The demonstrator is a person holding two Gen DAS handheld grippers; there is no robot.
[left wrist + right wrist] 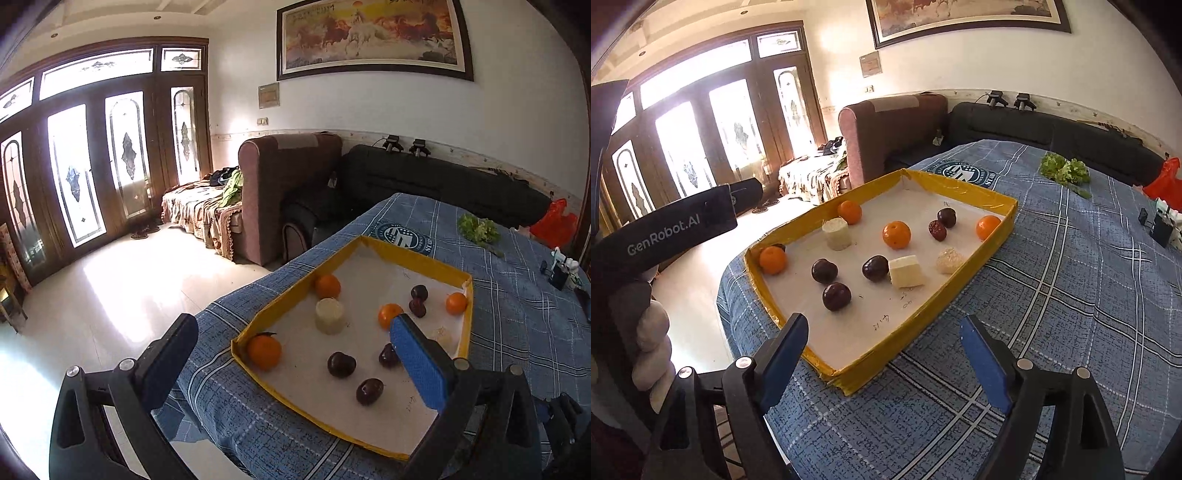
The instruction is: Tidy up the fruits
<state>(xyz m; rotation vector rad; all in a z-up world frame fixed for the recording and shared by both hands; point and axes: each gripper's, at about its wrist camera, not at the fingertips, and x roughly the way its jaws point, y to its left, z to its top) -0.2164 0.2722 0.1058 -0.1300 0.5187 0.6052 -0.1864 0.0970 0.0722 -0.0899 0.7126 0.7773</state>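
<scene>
Tray [993, 236] sits on table [1071, 295], near its left edge as you see it. In tray: four oranges [896, 234] spread from near-left corner to far-right wall; three plums [836, 296] clustered at near end. Cylinder block [837, 233] stands just before far-left orange. Cube block [905, 272] touches right-hand plum; crumbly lump [950, 260] just right of cube. Two more dark fruits [942, 223] between middle and far-right oranges. Leafy greens [1065, 170] lie beyond tray, well apart. Sofa [1052, 136] behind table.
</scene>
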